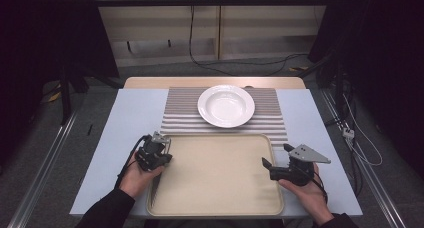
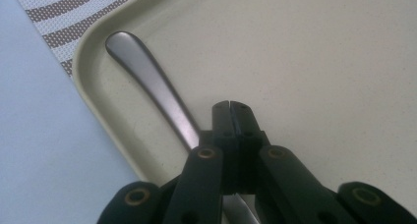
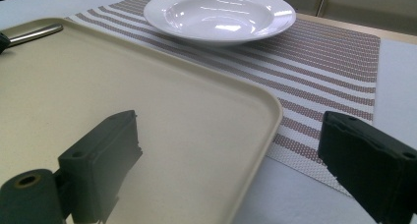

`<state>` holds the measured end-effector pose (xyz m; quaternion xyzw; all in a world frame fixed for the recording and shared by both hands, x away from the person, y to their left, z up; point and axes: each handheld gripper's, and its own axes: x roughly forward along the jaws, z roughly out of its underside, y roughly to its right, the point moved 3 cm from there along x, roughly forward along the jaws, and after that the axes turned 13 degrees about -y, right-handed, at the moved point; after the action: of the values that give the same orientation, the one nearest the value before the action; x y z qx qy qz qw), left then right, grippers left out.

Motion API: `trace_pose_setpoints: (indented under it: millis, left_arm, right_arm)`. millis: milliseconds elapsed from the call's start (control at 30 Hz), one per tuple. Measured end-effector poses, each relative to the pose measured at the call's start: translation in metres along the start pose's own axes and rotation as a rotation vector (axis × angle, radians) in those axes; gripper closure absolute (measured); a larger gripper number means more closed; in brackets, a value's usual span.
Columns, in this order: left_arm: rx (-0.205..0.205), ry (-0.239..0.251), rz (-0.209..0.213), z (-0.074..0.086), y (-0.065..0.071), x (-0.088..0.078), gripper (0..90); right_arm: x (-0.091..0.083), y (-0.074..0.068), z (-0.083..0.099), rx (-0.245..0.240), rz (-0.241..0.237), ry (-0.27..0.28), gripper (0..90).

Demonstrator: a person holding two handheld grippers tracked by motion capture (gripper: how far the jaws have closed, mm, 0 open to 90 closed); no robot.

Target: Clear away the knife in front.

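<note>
Pale blue table [image 1: 130, 118], high view: beige tray [image 1: 220, 173] near, striped mat [image 1: 175, 113] and white plate [image 1: 226, 105] beyond; left gripper [image 1: 152, 155] at the tray's left edge, right gripper [image 1: 272, 168] at its right.

Left gripper view: jaws together over a steel utensil handle [image 2: 147, 76] lying along the tray's left rim (grip uncertain). Likely stiff, light, slippery; take mid-handle.

Right gripper view: jaws apart, empty.
</note>
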<state>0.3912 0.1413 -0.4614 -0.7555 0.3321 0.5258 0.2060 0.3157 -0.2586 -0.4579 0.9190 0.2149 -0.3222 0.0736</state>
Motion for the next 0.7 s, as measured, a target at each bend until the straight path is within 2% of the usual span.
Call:
trace_pose_setpoints:
  millis: [33,133,333,567,633,700]
  left_arm:
    - [-0.001,-0.004,0.009,0.0005,-0.0004,-0.0003,90.0]
    - [-0.013,0.0,-0.013,0.0018,-0.0003,-0.0004,90.0]
    - [-0.016,0.006,-0.018,0.0048,-0.0012,-0.0016,90.0]
    - [-0.017,0.024,0.0,0.0063,-0.0023,-0.0014,88.6]
    - [-0.014,0.03,0.002,0.0061,-0.0007,-0.0009,86.1]
    - [0.009,0.041,0.01,0.0056,0.0014,-0.001,86.1]
  right_arm:
    - [0.0,0.0002,0.0,0.001,0.001,-0.001,9.0]
    - [-0.0001,0.0,0.0,0.0,0.0,0.0,9.0]
    - [-0.0003,-0.0002,0.0001,0.001,-0.001,-0.001,9.0]
    - [0.0001,-0.0004,-0.0001,-0.003,-0.002,0.0,9.0]
    - [0.0,-0.0003,-0.0001,-0.001,-0.002,0.0,9.0]
    - [0.0002,-0.0002,-0.0001,-0.001,-0.004,0.0,9.0]
